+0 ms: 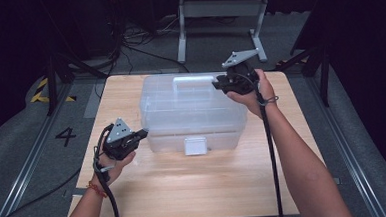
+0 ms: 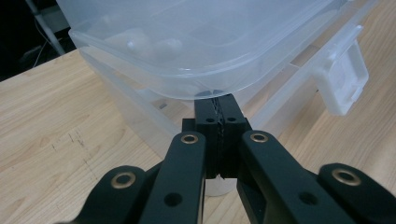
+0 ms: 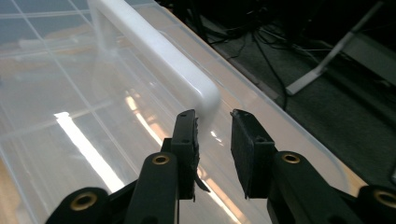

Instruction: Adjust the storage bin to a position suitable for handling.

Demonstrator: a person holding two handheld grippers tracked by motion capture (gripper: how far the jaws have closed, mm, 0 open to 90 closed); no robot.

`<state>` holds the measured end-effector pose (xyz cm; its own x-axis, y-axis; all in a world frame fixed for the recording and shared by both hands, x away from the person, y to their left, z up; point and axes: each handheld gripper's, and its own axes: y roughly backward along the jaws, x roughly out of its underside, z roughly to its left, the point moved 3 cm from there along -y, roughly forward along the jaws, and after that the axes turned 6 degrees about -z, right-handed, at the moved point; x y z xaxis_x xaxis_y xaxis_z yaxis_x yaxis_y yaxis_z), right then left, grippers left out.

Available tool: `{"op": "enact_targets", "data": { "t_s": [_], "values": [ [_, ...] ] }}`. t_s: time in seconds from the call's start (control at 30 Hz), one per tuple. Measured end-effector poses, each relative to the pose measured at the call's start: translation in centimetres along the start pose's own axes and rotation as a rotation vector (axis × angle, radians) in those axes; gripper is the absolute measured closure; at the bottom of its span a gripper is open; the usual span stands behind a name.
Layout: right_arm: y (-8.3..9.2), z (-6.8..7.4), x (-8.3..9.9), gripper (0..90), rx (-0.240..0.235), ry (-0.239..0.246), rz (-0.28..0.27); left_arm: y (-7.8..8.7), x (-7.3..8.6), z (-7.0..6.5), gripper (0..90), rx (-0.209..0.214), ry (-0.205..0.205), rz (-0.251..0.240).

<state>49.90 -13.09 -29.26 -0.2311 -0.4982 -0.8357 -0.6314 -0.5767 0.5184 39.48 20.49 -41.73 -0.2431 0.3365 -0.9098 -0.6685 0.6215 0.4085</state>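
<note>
On the left, the left gripper is sitting low at the near-left corner of the clear plastic box, its jaws pressed flat together with nothing between them. In the left gripper view those closed tips are tucking in just under the overhanging rim of the lid, at the box's rounded corner.

Moving across, the box is resting in the middle of the wooden table, its long axis running left to right across the table, with the white latch on its long side pointing toward the person. That same latch is hanging off the front wall in the left gripper view.

Over on the right, the right gripper is coming in at the far-right end of the lid, where the white handle is lying along the box's length. In the right gripper view the jaws are standing narrowly apart right at the handle's rounded corner, and I cannot tell whether the pads are touching it.
</note>
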Motion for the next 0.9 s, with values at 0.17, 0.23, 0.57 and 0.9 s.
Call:
{"op": "enact_targets", "data": {
  "t_s": [0.17, 0.23, 0.57, 0.9],
  "values": [
    [2.0, -0.9, 1.3, 72.8, 0.03, -0.033, -0.036, 0.0, 0.0, 0.0, 89.9, 0.001, -0.006, 0.0],
    [2.7, -1.1, 1.9, 72.9, 0.043, -0.027, -0.036, 0.0, 0.0, 0.0, 89.9, -0.001, -0.008, 0.001],
    [6.3, -1.3, 4.5, 70.3, 0.071, -0.003, -0.091, 0.0, 0.0, -0.1, 90.0, -0.005, -0.009, 0.002],
    [8.1, -1.8, 9.1, 67.7, 0.064, -0.053, -0.127, 0.0, -0.1, -0.1, 90.0, -0.007, -0.018, 0.006]
  ]
}}
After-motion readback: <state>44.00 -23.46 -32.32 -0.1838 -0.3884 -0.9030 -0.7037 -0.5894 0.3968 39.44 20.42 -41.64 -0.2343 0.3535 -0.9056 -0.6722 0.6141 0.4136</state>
